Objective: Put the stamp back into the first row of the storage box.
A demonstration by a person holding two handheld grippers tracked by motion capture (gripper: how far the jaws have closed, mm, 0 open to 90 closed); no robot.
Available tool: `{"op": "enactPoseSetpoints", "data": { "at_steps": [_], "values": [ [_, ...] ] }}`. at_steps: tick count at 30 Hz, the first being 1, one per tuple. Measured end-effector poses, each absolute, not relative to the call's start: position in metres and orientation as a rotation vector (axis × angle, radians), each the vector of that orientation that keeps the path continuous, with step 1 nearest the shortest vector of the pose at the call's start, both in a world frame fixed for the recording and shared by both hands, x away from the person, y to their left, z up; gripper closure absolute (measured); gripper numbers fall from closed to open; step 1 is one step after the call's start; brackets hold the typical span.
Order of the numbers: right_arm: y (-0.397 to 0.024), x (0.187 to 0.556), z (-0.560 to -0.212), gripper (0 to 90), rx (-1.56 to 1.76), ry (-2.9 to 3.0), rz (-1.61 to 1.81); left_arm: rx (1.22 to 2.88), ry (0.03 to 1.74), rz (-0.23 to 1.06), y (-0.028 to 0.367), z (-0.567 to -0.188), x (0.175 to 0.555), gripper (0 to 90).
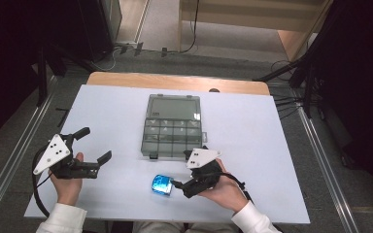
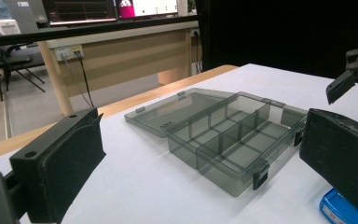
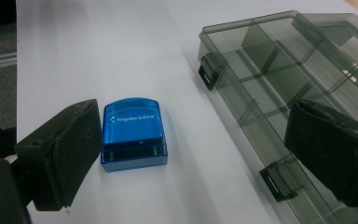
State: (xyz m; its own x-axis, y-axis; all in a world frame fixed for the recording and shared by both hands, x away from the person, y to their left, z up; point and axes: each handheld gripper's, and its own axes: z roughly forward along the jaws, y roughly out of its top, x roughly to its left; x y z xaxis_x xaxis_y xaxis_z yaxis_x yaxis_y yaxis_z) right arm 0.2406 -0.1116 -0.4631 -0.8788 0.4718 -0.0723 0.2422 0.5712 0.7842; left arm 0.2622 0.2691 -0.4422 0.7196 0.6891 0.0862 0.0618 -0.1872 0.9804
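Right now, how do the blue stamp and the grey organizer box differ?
The blue stamp is small, vivid blue and closed; the grey organizer box is far larger, smoky and see-through, and lies open with its lid flat behind it. The box has divided compartments; the stamp is one block. Both are plastic and rest on the white table.

One blue stamp (image 1: 161, 185); one open compartment box (image 1: 172, 127); two hand-held grippers.

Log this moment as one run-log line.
right gripper: open beside blue stamp | left gripper: open, empty | compartment box: lid open | stamp on table
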Motion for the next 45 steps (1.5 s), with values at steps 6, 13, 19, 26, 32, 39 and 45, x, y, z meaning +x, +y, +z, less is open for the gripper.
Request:
{"op": "enactPoseSetpoints", "data": {
  "at_steps": [6, 13, 19, 26, 32, 39, 45],
  "values": [
    [-0.095, 0.244, -0.462, 5.7, 0.536, 2.617, 1.134, 1.685, 0.609, 0.631, 0.269, -0.442, 0.263, 0.0],
    [-0.079, 0.246, -0.462, 6.1, 0.490, 2.696, 1.074, 1.681, 0.605, 0.630, 0.269, -0.442, 0.262, 0.0],
    [-0.068, 0.249, -0.466, 6.4, 0.456, 2.743, 1.022, 1.683, 0.606, 0.629, 0.270, -0.442, 0.262, 0.0],
    [-0.056, 0.252, -0.473, 6.5, 0.415, 2.823, 0.940, 1.681, 0.608, 0.632, 0.271, -0.442, 0.263, 0.0],
    [-0.044, 0.253, -0.480, 7.4, 0.368, 2.900, 0.845, 1.681, 0.607, 0.631, 0.270, -0.442, 0.263, 0.0],
    [-0.036, 0.251, -0.483, 13.4, 0.338, 2.915, 0.737, 1.683, 0.600, 0.629, 0.270, -0.442, 0.262, 0.0],
    [-0.034, 0.252, -0.489, 15.2, 0.322, 2.929, 0.651, 1.683, 0.605, 0.631, 0.271, -0.442, 0.263, 0.0]
  ]
}}
